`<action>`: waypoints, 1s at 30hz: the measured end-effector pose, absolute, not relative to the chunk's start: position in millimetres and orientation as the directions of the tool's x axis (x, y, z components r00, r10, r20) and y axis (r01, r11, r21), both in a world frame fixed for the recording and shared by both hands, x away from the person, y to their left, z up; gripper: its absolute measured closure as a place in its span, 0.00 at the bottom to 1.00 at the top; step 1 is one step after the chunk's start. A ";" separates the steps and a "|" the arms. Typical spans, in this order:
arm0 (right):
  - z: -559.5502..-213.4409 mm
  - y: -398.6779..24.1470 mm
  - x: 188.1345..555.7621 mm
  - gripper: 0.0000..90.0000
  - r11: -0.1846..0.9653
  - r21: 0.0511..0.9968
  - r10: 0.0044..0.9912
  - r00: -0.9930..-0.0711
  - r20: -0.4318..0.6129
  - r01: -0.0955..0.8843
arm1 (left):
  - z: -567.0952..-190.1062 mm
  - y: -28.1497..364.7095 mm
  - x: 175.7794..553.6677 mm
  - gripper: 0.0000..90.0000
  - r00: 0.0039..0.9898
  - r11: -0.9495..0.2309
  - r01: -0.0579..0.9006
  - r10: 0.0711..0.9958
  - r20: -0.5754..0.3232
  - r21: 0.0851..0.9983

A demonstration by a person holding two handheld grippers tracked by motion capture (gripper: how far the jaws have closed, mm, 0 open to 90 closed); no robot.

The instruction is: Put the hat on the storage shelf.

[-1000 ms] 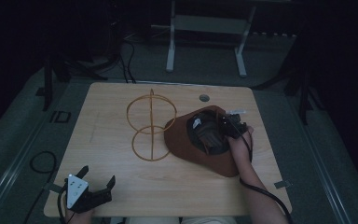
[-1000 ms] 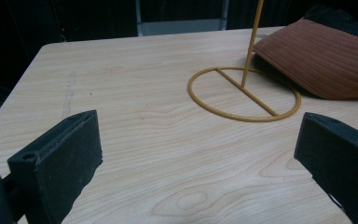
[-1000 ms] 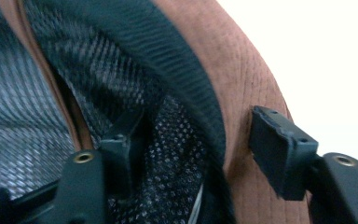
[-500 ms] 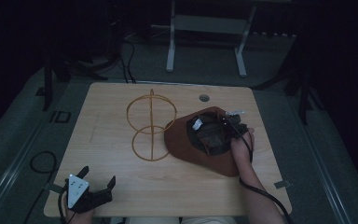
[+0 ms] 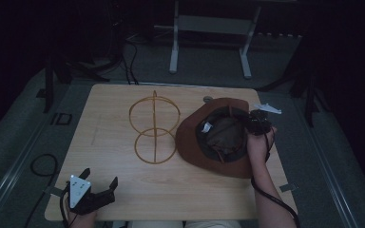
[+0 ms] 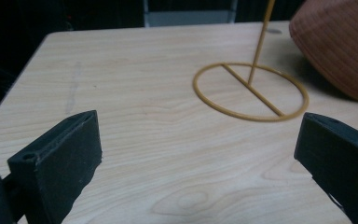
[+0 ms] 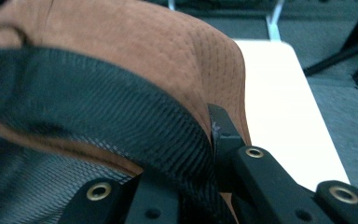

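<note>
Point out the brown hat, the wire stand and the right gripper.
brown hat (image 5: 228, 167): high view, on its near brim.
wire stand (image 5: 155, 151): high view, on its base ring's crossbar.
right gripper (image 7: 214, 140): right gripper view, where its jaws clamp the hat's edge.

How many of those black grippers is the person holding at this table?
2. The left gripper rests at the table's near left corner, jaws wide open. The right gripper is at the right, clamped on the brown hat's brim, beside the gold wire stand.
</note>
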State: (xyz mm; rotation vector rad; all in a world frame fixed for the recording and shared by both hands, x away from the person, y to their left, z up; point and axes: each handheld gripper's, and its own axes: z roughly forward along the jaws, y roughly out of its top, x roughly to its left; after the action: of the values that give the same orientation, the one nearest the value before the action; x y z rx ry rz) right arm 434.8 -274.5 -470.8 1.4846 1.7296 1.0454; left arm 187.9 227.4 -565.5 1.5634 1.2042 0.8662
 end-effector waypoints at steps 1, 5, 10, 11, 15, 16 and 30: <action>-465.0 -275.2 431.6 0.94 0.048 0.876 0.984 -0.174 0.041 0.481 | -564.6 224.4 188.5 0.01 0.266 -0.086 0.302 0.964 0.003 0.949; -451.5 -280.4 421.1 0.94 0.018 0.894 0.982 -0.177 0.069 0.447 | -561.2 214.7 189.6 0.01 0.308 -0.098 0.309 0.951 -0.002 0.946; -439.4 -293.4 399.6 0.94 -0.027 0.911 0.975 -0.189 0.115 0.412 | -552.7 194.1 195.6 0.01 0.385 -0.134 0.339 0.923 -0.008 0.931; -438.2 -294.8 396.1 0.94 -0.026 0.912 0.974 -0.194 0.115 0.410 | -551.0 189.7 197.3 0.01 0.402 -0.139 0.342 0.916 -0.010 0.929; -434.5 -298.1 383.0 0.94 -0.019 0.916 0.973 -0.204 0.109 0.400 | -542.9 169.1 203.2 0.01 0.460 -0.165 0.331 0.888 -0.007 0.929; -433.8 -298.5 380.0 0.94 -0.012 0.918 0.973 -0.206 0.102 0.397 | -542.9 169.1 203.2 0.01 0.460 -0.165 0.331 0.888 -0.007 0.929; -434.8 -296.8 354.0 0.94 0.007 0.925 0.965 -0.244 0.093 0.381 | -491.0 94.0 228.5 0.01 0.629 -0.291 0.263 0.775 0.065 0.920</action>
State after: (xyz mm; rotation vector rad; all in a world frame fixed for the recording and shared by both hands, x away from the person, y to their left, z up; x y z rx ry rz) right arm 354.0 -296.8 -434.8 1.3938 1.6781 1.2279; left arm 228.5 94.0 -491.0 1.8461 0.8306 0.6375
